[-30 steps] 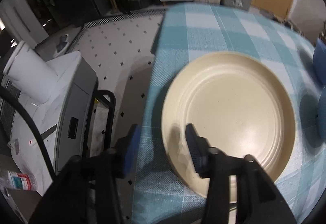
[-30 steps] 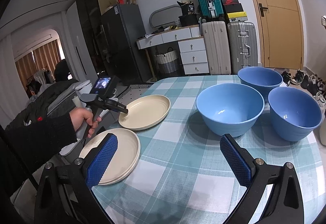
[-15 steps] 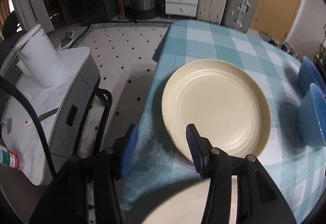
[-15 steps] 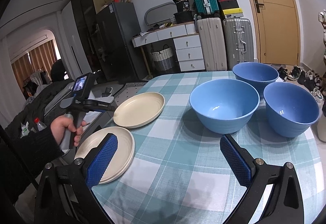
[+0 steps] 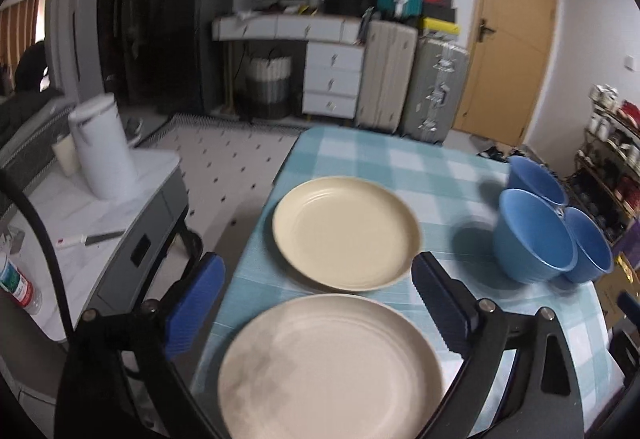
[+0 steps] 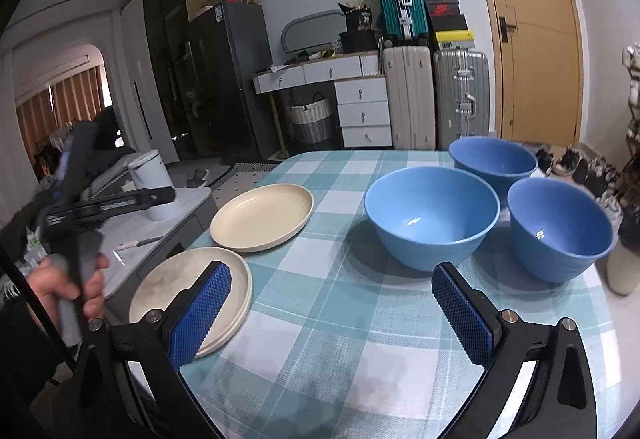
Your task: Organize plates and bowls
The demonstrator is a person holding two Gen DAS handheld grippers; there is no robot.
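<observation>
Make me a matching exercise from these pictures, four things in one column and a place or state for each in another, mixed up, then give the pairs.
Things:
1. far plate
2. near plate
3. blue bowls
4. white kettle

Places or states:
A. on the side cabinet off the table's left edge
B. three, clustered on the table's right side
C. alone on the checked cloth, beyond the other plate
D. on top of a second plate, at the table's near left edge

Pairs: 1-C, 2-D, 3-B, 4-A
</observation>
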